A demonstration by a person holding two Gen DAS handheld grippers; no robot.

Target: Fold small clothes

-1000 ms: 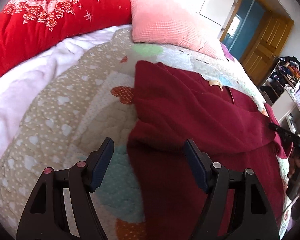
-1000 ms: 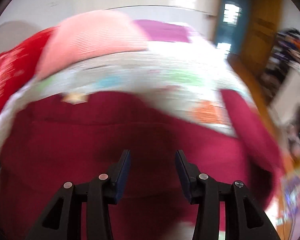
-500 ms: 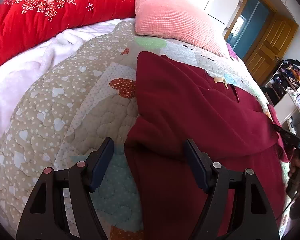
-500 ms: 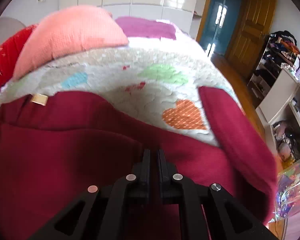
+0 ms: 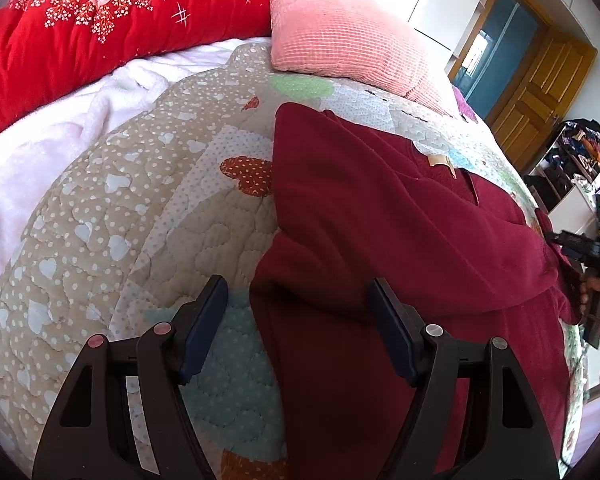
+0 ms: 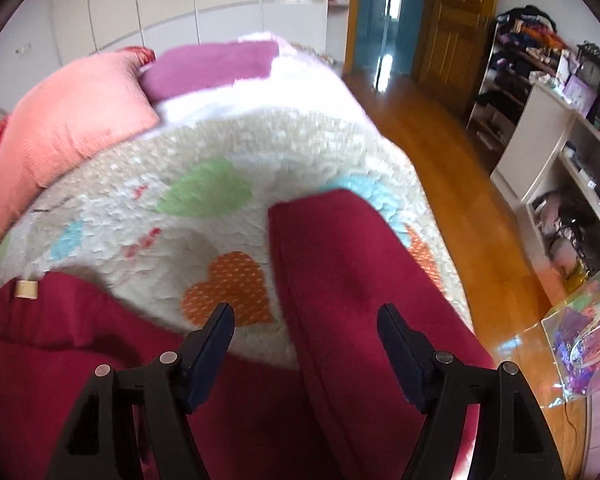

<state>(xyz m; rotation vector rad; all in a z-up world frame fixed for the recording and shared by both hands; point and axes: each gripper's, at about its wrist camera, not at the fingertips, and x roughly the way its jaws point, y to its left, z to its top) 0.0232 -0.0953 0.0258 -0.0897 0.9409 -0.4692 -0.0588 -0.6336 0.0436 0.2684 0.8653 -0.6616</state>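
Far to my left a red floral duvet (image 5: 100,20) is bunched along the head of the bed, with a pale fleece blanket (image 5: 48,136) below it and a pink pillow (image 5: 340,36) just beside it. The heart-patterned quilt (image 5: 140,216) covers the bed, and the dark red garment (image 5: 380,208) lies spread flat on it, a small tan label (image 5: 440,160) at its neckline.

My left gripper (image 5: 298,300) hangs over the garment's left edge with its jaws spread wide, one finger over the quilt and the other over red cloth, holding nothing.

My right gripper (image 6: 306,326) is also wide apart and empty (the picture here is a little blurred). One sleeve (image 6: 352,264) of the garment runs away from me between its fingers, with an orange heart (image 6: 232,288) of the quilt just left of it. Further right are the wooden floor (image 6: 460,184), a wooden door (image 6: 456,20) and cluttered shelves (image 6: 572,152).
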